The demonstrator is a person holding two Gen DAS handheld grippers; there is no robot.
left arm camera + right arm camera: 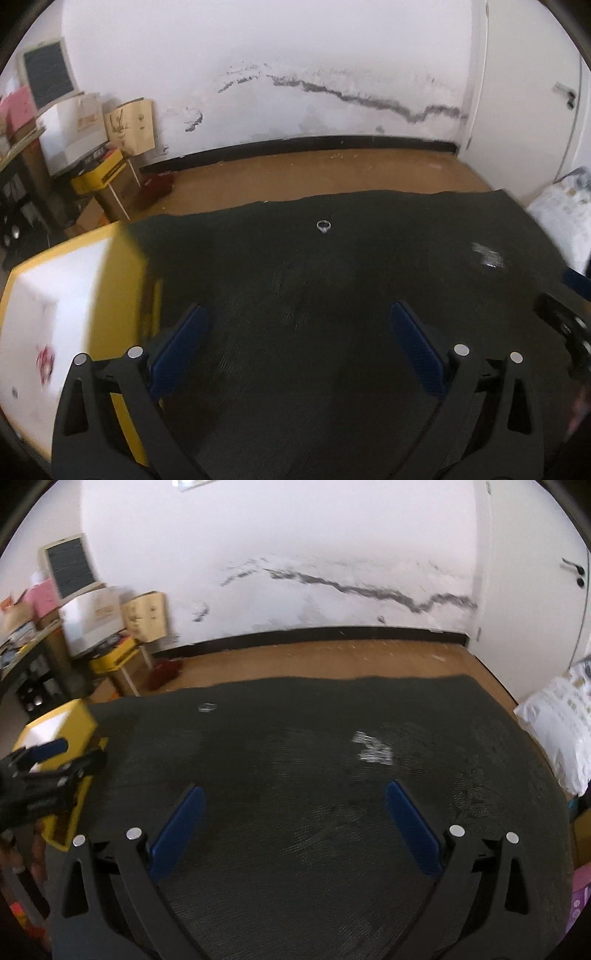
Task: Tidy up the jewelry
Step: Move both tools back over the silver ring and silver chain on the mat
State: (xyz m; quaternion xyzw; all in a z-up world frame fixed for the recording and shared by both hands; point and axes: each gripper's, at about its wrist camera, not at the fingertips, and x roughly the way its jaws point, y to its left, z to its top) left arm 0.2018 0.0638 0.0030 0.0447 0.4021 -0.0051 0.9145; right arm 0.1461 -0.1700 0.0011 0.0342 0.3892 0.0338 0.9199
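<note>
A small silver ring [324, 225] lies on the dark mat [332, 295], far ahead of my left gripper [297, 321], which is open and empty. A blurred silvery piece of jewelry [487, 254] lies on the mat to the right. A yellow box with a white inside [66, 314] stands at the mat's left edge. In the right wrist view the ring [207, 707] is far ahead to the left and the silvery jewelry [373, 747] lies just ahead of my right gripper [295, 801], which is open and empty. The yellow box [70, 731] is at left, with my left gripper [55, 757] over it.
The mat [314, 812] lies on a brown floor [332, 173] before a stained white wall. Boxes and paper bags [110, 147] are stacked at the far left. A white plastic bag [554, 731] sits at the mat's right edge.
</note>
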